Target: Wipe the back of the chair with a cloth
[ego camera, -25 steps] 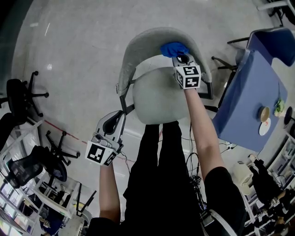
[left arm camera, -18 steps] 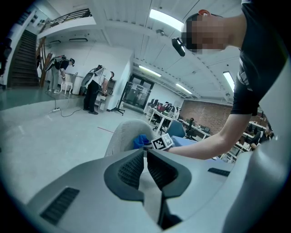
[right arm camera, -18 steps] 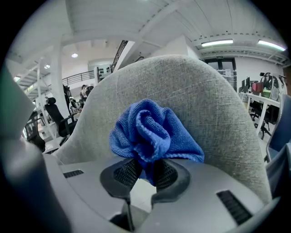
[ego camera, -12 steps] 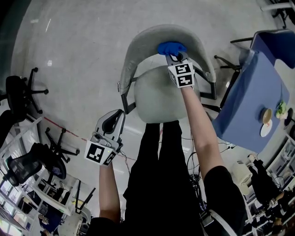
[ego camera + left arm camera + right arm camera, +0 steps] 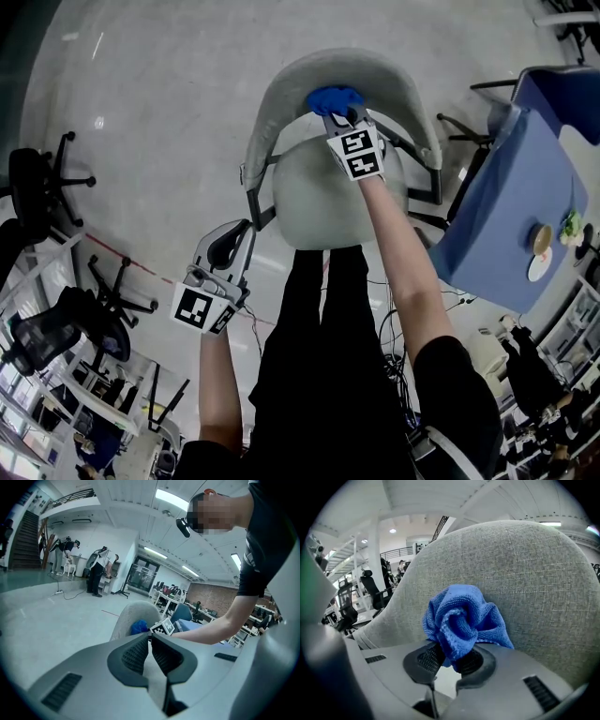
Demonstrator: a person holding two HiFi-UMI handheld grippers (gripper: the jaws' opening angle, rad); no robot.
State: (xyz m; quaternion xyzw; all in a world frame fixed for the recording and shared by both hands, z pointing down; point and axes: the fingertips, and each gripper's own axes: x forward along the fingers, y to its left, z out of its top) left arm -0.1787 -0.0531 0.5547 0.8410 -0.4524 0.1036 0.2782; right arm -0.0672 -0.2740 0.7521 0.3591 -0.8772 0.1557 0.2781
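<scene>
The right gripper [image 5: 450, 660] is clenched on the blue cloth [image 5: 461, 620], bunched vs. the chair back [image 5: 525, 573]; the left gripper [image 5: 150, 641] is closed & empty. Only a small fold seems pinched, so fabric drag could pull it free.

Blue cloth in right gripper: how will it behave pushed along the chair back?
Likely floppy: the blue cloth bunches in folds above the right gripper, so it should squash against the chair back. Probably drags, not slides: pile on woven fabric. Only a bit looks pinched; it might tug loose.
</scene>
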